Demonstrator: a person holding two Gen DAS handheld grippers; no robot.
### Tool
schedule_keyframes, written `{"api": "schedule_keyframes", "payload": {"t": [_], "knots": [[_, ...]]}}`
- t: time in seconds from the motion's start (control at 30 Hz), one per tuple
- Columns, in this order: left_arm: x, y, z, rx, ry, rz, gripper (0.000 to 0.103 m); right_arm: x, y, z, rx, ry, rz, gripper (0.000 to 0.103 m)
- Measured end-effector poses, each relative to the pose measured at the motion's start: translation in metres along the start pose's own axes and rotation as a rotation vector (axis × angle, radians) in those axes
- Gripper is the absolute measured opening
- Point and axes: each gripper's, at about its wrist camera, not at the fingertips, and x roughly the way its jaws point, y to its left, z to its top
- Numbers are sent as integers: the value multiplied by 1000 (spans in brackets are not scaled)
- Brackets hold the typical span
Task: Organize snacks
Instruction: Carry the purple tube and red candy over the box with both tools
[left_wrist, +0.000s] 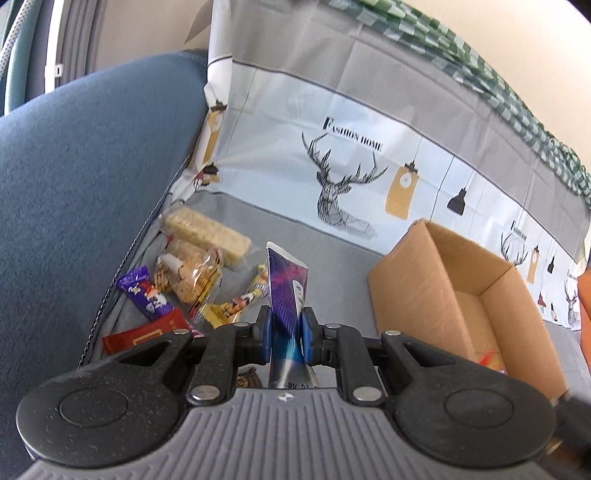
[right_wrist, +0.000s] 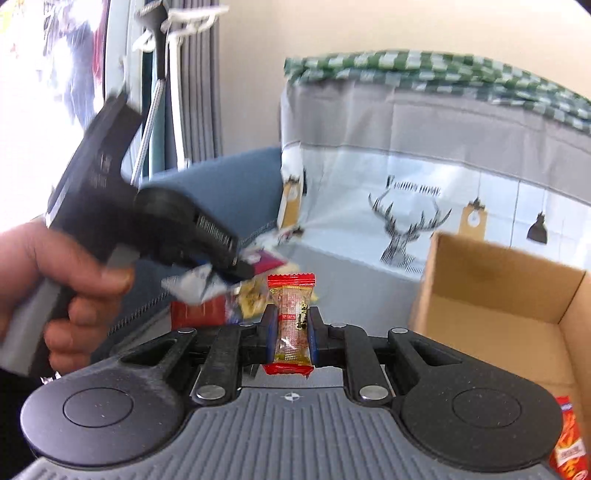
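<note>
your left gripper is clamped on a purple and silver packet, its blue pads pressed against both sides; the packet stands upright between them, lifted clear of the surface. your right gripper is likewise clamped on a clear sweet with red ends, held upright with one red end above the pads and the other below.

behind the left gripper the remaining snacks lie in a loose heap on the grey cover — a pale wafer pack, a clear bag of biscuits, a purple bar, a red packet and a yellow wrapper. the heap sits against the blue cushion.

the open cardboard box stands on the same cover, well apart from the heap, to its right in the left wrist view. something red and yellow shows on its floor; it is too blurred to identify.

in the right wrist view your left hand grips the handle of the other gripper, which is blurred, with the packet at its tip. an orange and red packet lies at the lower right edge, beside the box.
</note>
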Motion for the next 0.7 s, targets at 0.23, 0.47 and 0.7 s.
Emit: {"api": "schedule_keyframes", "payload": {"t": [0.23,0.47,0.7], "knots": [[-12,-32,2,28,-98,9,17,-29,-61,46,39,-102,-71,17],[-13,-83,-4,60,-171,-55,17,-39,-126,26,156,-87,-206,17],[-1,-154,-25,133,-195,-157,17,-57,-159,11,154,-103,-287,17]]}}
